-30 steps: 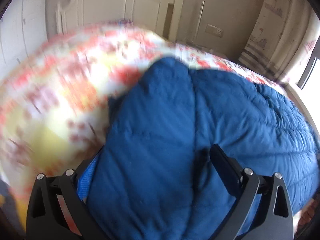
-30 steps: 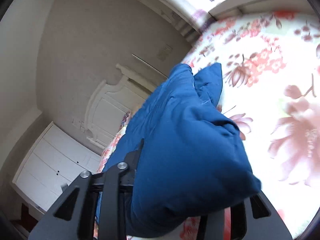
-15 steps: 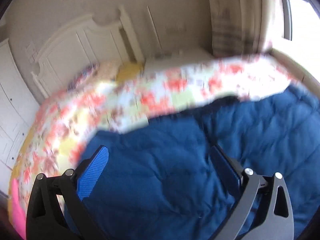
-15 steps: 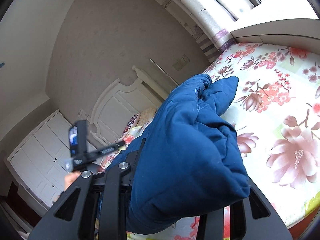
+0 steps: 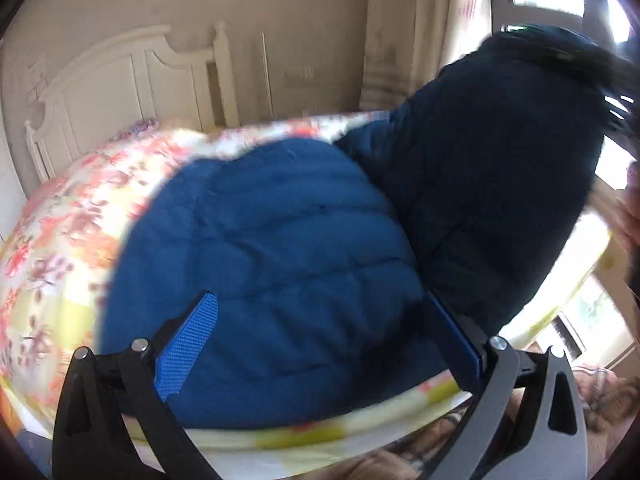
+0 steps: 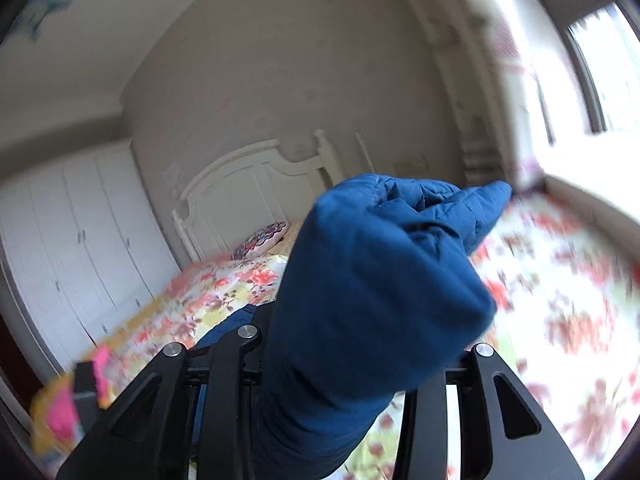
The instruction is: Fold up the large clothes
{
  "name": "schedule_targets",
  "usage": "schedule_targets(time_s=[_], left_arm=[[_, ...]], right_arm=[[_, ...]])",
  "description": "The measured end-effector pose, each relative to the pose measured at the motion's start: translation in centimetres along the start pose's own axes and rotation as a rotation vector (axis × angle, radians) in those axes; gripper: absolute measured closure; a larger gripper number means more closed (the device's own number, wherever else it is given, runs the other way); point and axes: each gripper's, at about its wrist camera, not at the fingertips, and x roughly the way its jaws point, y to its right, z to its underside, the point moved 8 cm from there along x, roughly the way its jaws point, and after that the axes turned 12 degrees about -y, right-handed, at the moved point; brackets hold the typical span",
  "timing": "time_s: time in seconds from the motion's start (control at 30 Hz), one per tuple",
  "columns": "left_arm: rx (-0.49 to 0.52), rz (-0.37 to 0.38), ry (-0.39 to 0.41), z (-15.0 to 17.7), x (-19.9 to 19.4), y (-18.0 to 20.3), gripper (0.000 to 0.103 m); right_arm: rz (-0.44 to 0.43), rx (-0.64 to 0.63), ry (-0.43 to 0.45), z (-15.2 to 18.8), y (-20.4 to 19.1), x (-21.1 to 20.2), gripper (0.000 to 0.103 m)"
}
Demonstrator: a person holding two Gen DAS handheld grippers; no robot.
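Observation:
A large blue quilted jacket [image 5: 280, 264] lies on the floral bed. In the left wrist view my left gripper [image 5: 320, 320] is open just above the jacket's near part, blue pads spread wide, holding nothing. A shaded part of the jacket [image 5: 492, 168] rises at the right, lifted up. In the right wrist view my right gripper [image 6: 352, 356] is shut on a thick bunched fold of the jacket [image 6: 372, 280] and holds it above the bed; the fabric hides the fingertips.
The bed has a floral cover [image 5: 68, 216] and a white headboard [image 5: 120, 76] at the far end. White wardrobes [image 6: 72, 240] stand to the left. A window [image 6: 600, 60] and curtain are at the right. A pillow [image 6: 264, 236] lies by the headboard.
My left gripper let go of the jacket, opened and swung right. My right gripper lifted its bunched fold higher and swung left, so the fold now shows in the left view.

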Motion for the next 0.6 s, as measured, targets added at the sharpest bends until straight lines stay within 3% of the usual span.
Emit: schedule_targets(time_s=[0.1,0.2,0.27,0.33,0.37,0.4,0.47,0.6], left_arm=[[-0.136,-0.111,0.122,-1.0,-3.9,-6.4,0.002],[-0.318,-0.239,0.22,-1.3,-7.9,-13.6,0.002],[-0.435,-0.294,0.267,-0.7,-10.7,-18.1,0.002],[-0.516,-0.327,0.302,-0.1,-12.8,-20.9,0.002],[-0.544,-0.336,0.32,0.2,-13.7,-21.9,0.002],[-0.555,-0.339,0.326,0.3,-14.3,-22.6,0.002],[-0.533,-0.334,0.305,-0.1,-14.2,-22.6,0.002],[-0.355,-0.269,0.25,-4.0,-12.0,-19.0,0.002]], right_arm=[[0.053,-0.267,-0.018,-1.8,-8.5,3.4,0.065],[0.08,-0.533,-0.067,0.1,-16.7,8.1,0.065],[0.105,-0.758,-0.138,4.3,-22.0,12.2,0.065],[0.112,-0.911,-0.241,9.0,-24.6,15.5,0.065],[0.153,-1.052,-0.304,12.9,-25.7,17.6,0.062],[0.239,-1.196,-0.277,15.6,-26.5,18.6,0.061],[0.393,-1.363,-0.185,18.4,-27.0,19.4,0.057],[0.356,-1.321,-0.204,18.0,-26.6,19.5,0.056]])
